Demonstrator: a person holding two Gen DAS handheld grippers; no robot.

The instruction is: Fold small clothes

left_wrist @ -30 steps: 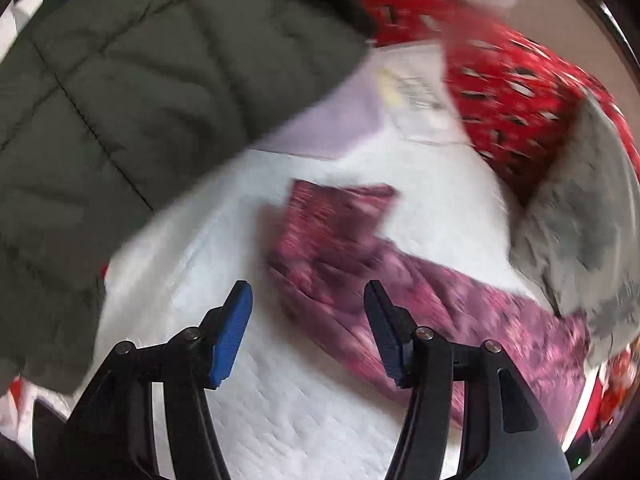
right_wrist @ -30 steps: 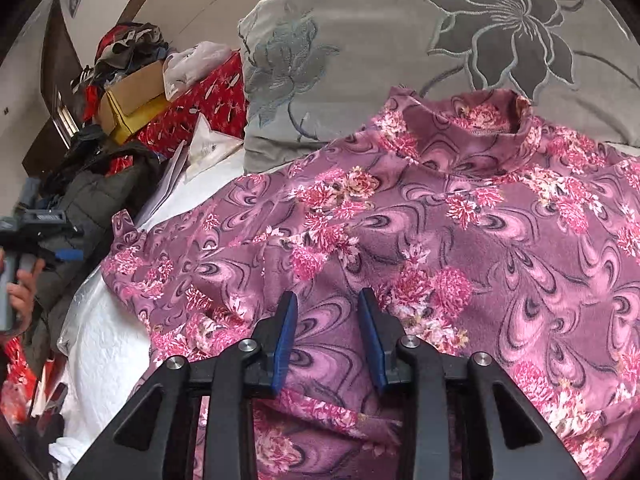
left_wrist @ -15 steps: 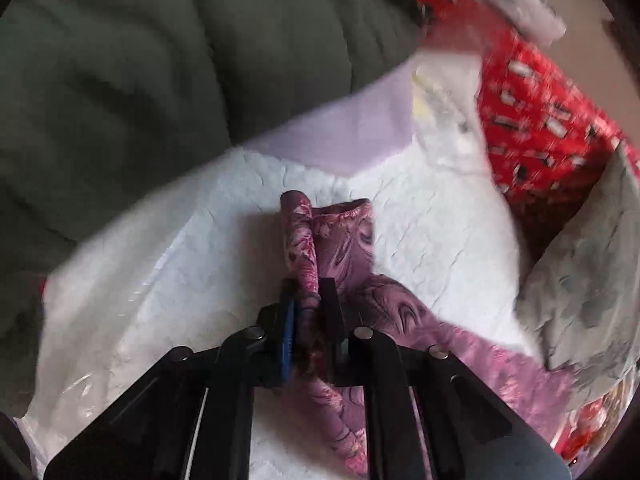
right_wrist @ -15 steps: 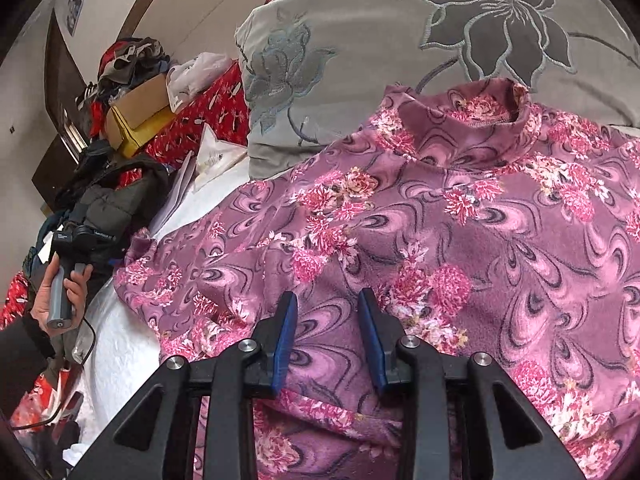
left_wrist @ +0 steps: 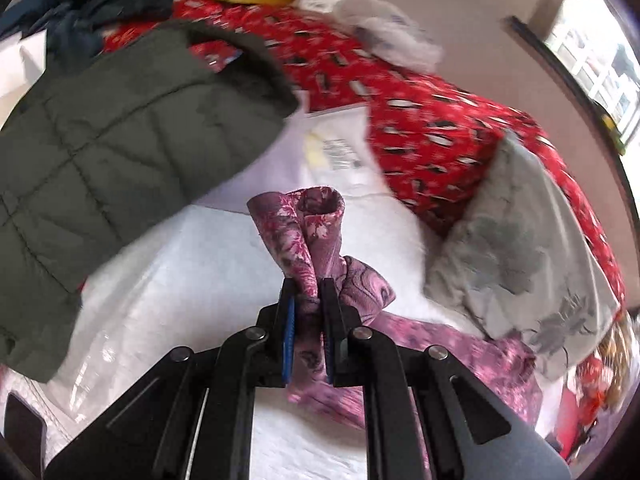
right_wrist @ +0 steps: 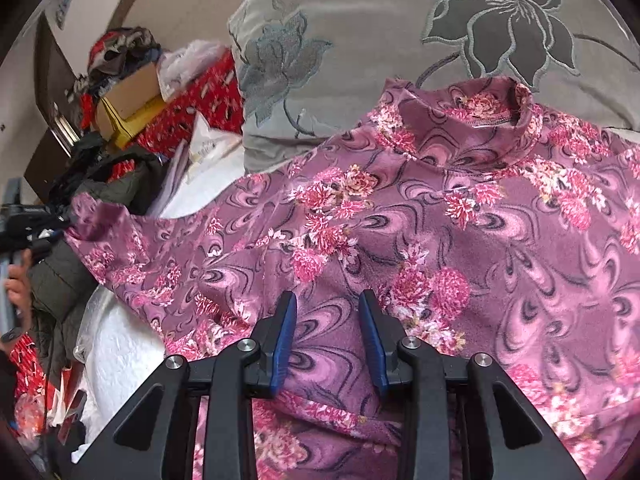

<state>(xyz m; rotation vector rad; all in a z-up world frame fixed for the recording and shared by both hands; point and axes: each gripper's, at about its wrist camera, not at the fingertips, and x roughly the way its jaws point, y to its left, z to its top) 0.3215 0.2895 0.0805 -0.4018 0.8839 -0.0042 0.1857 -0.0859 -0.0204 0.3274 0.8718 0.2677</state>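
A purple top with pink flowers (right_wrist: 460, 240) lies spread on the white bed cover, its collar (right_wrist: 472, 108) toward the pillow. My left gripper (left_wrist: 308, 286) is shut on the end of one long sleeve (left_wrist: 316, 220). The cuff stands up above the pads, lifted off the bed. In the right wrist view that raised sleeve end (right_wrist: 94, 218) shows at the far left, with a person's hand (right_wrist: 18, 292) below it. My right gripper (right_wrist: 328, 298) sits low over the body of the top. Its jaws stand apart and flat fabric shows between them, with no fold pinched.
A dark green quilted jacket (left_wrist: 100, 168) lies left of the sleeve. Behind it are a red patterned quilt (left_wrist: 420, 120), papers (left_wrist: 336, 148) and a cardboard box (right_wrist: 128, 96). A grey flowered pillow (right_wrist: 400, 40) borders the top. White bed cover (left_wrist: 180, 280) shows under the sleeve.
My left gripper went from open above the sleeve to shut on its end, then rose with the cuff. The right gripper stayed where it was.
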